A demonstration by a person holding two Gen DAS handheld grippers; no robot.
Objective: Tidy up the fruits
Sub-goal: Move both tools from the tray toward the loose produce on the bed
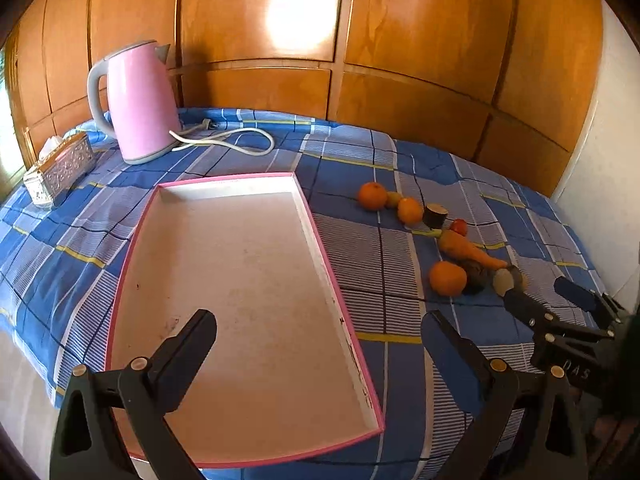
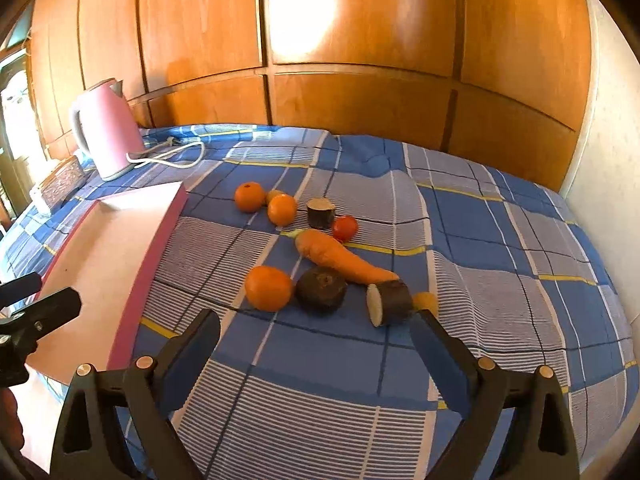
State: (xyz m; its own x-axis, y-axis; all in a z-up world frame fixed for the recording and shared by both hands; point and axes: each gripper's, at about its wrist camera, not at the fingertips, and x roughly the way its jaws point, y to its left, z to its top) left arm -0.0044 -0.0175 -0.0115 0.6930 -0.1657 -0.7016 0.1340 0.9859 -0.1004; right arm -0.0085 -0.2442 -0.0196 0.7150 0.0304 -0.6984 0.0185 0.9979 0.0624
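Observation:
A pink-rimmed white tray (image 1: pixel 240 264) lies empty on the blue plaid cloth; its near corner shows in the right wrist view (image 2: pixel 132 280). To its right lies a cluster: three oranges (image 2: pixel 268 288) (image 2: pixel 282 209) (image 2: pixel 249 197), a carrot (image 2: pixel 340 258), a tomato (image 2: pixel 345 228), dark cut eggplant pieces (image 2: pixel 390 302) (image 2: pixel 321 289) (image 2: pixel 321 213) and a small yellow fruit (image 2: pixel 426 301). My left gripper (image 1: pixel 320 336) is open above the tray's near end. My right gripper (image 2: pixel 316 330) is open, just short of the nearest orange and eggplant pieces; it also shows in the left wrist view (image 1: pixel 548 296).
A pink kettle (image 1: pixel 138 100) with a white cord (image 1: pixel 224 142) stands at the back left. A silver tissue box (image 1: pixel 60 168) sits at the left edge. Wooden panels (image 1: pixel 360 60) back the table; a white wall (image 2: pixel 604 160) is at right.

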